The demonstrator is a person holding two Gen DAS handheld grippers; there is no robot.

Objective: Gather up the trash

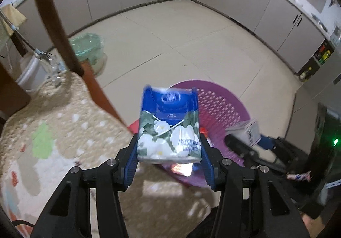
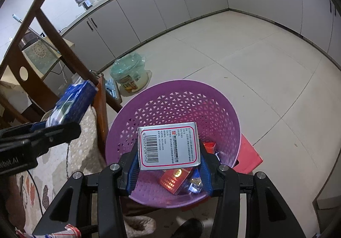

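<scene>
- Left gripper (image 1: 169, 148) is clamped on a blue tissue pack (image 1: 168, 129) with white flowers on it, held up over the edge of the patterned table cover (image 1: 53, 131), just beside the purple basket (image 1: 223, 110).
- Right gripper (image 2: 168, 159) is pinching a silver box (image 2: 168, 145) with a barcode, right above the basket's opening.
- Inside the basket there's a red box (image 2: 173, 180) and some blue wrapper (image 2: 195, 182).
- Basket sits on a red stool (image 2: 248, 156).

Blue tissue pack (image 1: 169, 125) motion-blurred; red box (image 2: 173, 180) (in basket) partly hidden.
</scene>
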